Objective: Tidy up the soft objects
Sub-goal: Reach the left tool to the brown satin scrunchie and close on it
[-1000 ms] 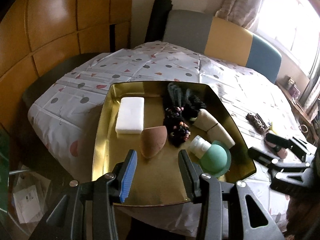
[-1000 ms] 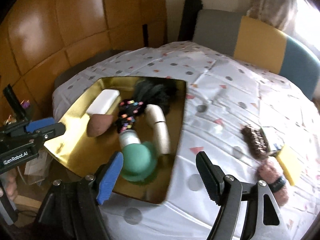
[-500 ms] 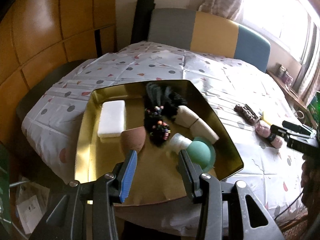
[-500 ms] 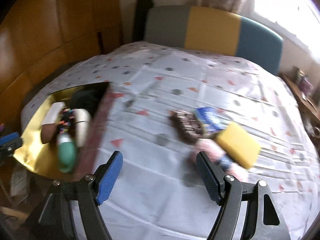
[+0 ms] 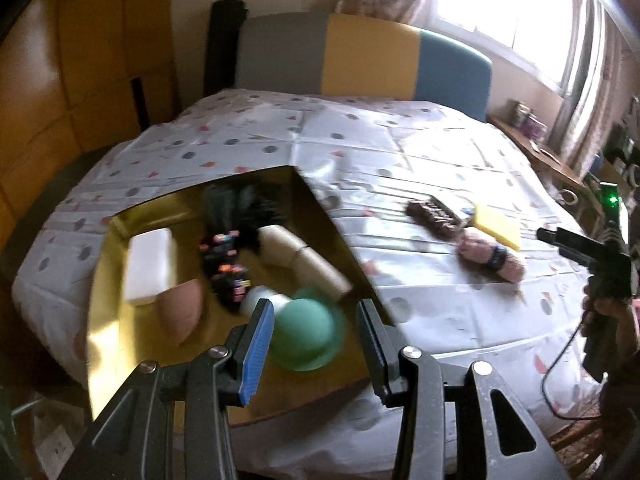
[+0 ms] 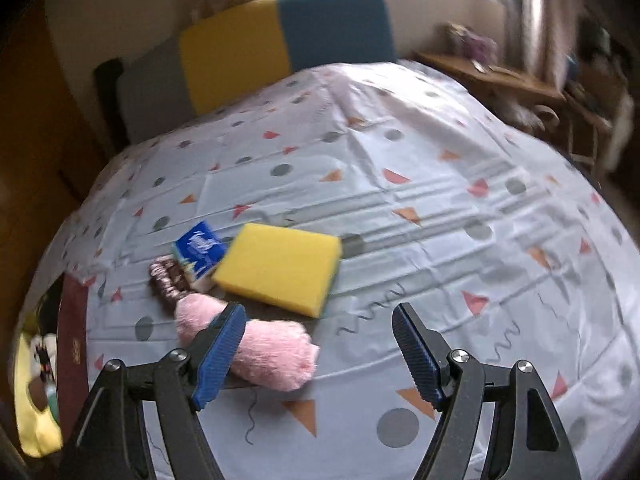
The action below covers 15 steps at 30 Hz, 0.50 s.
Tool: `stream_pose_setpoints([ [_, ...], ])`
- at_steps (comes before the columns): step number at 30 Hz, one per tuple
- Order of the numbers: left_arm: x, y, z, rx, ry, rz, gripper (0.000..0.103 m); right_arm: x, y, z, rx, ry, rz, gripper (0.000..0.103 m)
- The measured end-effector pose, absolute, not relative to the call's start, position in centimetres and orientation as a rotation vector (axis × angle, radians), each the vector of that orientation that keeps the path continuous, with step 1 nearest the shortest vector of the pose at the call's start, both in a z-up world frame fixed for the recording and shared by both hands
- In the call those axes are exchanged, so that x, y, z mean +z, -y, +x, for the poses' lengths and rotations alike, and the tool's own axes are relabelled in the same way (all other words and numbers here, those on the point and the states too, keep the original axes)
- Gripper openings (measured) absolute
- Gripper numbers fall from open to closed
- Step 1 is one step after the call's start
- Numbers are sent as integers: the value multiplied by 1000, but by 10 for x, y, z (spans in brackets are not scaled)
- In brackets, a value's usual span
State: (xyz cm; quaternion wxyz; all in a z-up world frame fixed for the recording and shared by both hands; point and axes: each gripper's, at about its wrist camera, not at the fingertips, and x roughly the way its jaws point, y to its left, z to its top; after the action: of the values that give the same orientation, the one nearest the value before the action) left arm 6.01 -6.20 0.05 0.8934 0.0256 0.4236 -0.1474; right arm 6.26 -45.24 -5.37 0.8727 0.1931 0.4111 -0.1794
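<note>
The pink plush (image 6: pixel 256 340) lay just under the right gripper (image 6: pixel 320 344), whose jaws gaped empty; the left gripper (image 5: pixel 316 340) hung open over the gold tray (image 5: pixel 100 300) on the spotted bedsheet (image 6: pixel 440 200).

I can make out white script lettering on the small blue tissue packet (image 6: pixel 199 249) lying beside the yellow rectangular sponge (image 6: pixel 279 266), but it is too blurred for me to read. I see no other legible text from either wrist camera.
</note>
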Motion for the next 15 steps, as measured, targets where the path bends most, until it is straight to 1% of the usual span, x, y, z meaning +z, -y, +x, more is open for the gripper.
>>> stream_pose_setpoints([
  [9, 6, 128, 85, -452, -925, 63, 43, -56, 455, 62, -373, -868, 431, 77],
  [15, -7, 175, 119, -500, -1006, 37, 43, -55, 452, 62, -359, -866, 425, 77],
])
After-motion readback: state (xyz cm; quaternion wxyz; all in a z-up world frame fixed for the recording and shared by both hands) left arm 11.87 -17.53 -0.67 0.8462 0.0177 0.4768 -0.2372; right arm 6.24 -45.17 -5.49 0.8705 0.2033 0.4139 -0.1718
